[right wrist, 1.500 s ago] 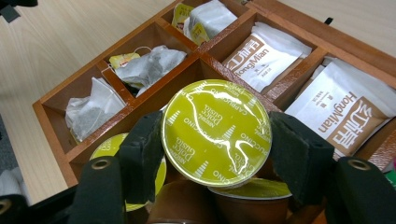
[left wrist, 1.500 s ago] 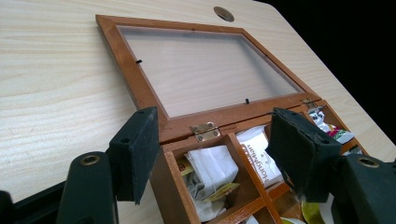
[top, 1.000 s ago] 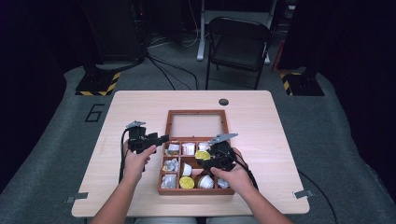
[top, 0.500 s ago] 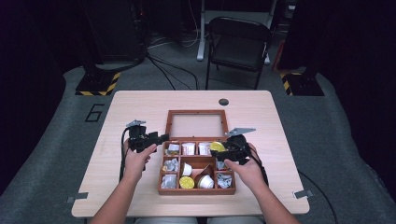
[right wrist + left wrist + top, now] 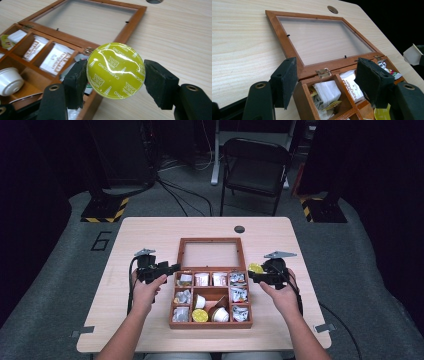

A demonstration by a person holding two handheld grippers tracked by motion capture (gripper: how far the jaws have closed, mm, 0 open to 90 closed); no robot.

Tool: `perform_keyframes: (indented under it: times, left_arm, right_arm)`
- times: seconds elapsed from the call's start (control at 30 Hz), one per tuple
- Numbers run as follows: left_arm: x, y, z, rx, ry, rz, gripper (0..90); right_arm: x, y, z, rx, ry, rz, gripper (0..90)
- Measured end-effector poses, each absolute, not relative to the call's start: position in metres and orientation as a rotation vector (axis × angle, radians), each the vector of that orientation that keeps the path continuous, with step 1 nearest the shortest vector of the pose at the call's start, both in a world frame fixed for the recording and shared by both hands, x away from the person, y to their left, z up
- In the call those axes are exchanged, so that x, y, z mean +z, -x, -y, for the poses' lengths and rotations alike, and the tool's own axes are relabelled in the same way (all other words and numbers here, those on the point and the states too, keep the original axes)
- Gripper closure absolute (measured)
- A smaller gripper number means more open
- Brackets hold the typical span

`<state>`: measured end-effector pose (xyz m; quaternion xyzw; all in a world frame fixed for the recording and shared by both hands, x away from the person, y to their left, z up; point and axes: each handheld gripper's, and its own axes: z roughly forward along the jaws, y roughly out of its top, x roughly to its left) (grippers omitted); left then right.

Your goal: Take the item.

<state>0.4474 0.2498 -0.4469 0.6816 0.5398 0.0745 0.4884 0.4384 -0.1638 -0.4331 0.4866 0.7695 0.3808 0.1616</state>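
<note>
A wooden compartment box (image 5: 210,324) sits mid-table with its glass lid (image 5: 210,255) lying open flat behind it. My right gripper (image 5: 260,274) hovers just off the box's right far corner, shut on a yellow-green coffee capsule (image 5: 256,268). In the right gripper view the capsule (image 5: 115,70) sits foil side up, squeezed between both pads of the right gripper (image 5: 115,75). My left gripper (image 5: 170,268) rests at the box's left far corner. In the left gripper view the left gripper (image 5: 328,80) has its jaws apart astride that corner of the box (image 5: 299,95); I cannot tell whether the pads touch the wood.
The compartments hold tea bags (image 5: 55,58), a white capsule (image 5: 10,80) and another yellow capsule (image 5: 199,315). A round cable hole (image 5: 239,229) lies behind the lid. A folding chair (image 5: 255,165) stands beyond the table. Bare tabletop (image 5: 300,245) lies right of the box.
My right gripper has carried the yellow-green capsule from above the box's compartments rightward to just past its right edge. The left gripper has stayed in place.
</note>
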Motion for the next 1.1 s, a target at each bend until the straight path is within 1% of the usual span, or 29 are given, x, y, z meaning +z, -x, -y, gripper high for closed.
perform_keyframes:
  times: [0.7,1.1]
  left_arm:
    - [-0.447,-0.448,-0.253,0.180,-1.648,-1.317,33.8]
    - [-0.447,-0.448,-0.254,0.183,-1.647,-1.317,33.8]
  right_arm:
    - [-0.446,-0.449,0.203,1.020,-1.509,-2.090,37.3]
    - [-0.461,-0.454,0.225,0.949,-1.564,-2.019,37.3]
